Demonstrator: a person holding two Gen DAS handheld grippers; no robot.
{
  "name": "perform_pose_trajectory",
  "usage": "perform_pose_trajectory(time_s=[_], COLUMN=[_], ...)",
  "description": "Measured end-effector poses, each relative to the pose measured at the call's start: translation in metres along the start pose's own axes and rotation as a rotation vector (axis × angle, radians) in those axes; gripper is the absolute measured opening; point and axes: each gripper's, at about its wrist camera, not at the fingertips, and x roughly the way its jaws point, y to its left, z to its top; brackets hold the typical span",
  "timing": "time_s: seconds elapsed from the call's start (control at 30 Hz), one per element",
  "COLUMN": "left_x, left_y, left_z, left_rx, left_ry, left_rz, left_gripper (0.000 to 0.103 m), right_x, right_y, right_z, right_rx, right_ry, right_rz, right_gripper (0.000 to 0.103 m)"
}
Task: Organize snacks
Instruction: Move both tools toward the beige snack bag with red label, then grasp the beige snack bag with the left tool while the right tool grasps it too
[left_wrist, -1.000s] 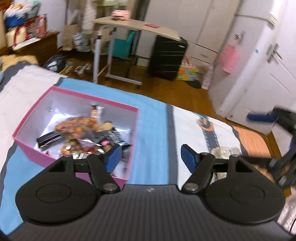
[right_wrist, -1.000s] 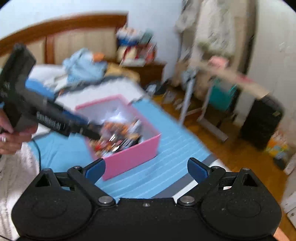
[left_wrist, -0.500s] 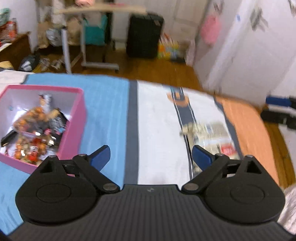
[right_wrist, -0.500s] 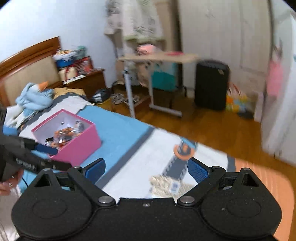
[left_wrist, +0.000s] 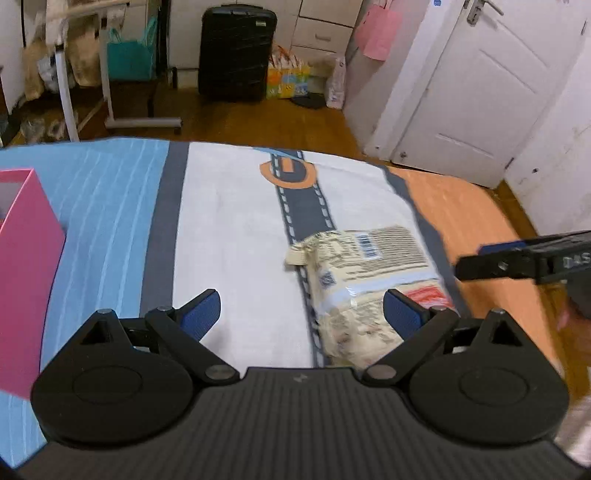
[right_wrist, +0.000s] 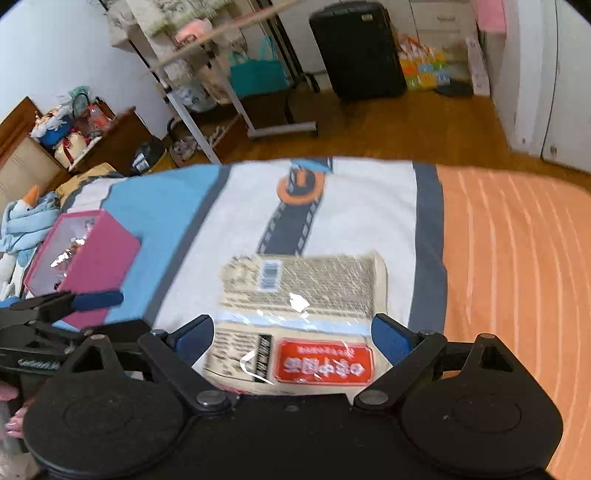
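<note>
Both tongs over the snack bag

Right tongs spread wide above the cream snack bag (bedspread bare around it); left tongs, narrowing slightly, have swung away from the pink box.

Both grippers pointed steeply downward. The left gripper had its fingers wide and closing slightly, nothing pressed. The right gripper likewise, fingers wide, closing slightly. A hand gripped the left handle.

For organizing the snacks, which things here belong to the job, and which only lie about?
Belong to the job: snack bag; pink box holding snacks.

Only lying about: black suitcase; teal bag; blue cloth.
</note>
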Motion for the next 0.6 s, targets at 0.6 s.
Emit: perform_pose_trajectory(time_s=[0.6], left_x=[0.067], left_y=[0.015], left_z=[-0.031], left_rx=[-0.155], left_ry=[0.091], left_rz=[-0.152], left_gripper=[0.063], right_x=[0.050], right_y=[-0.053], right_z=[-0.041], right_rx=[0.064], right_ry=[-0.009], right_rz=[0.063], right_gripper=[0.091])
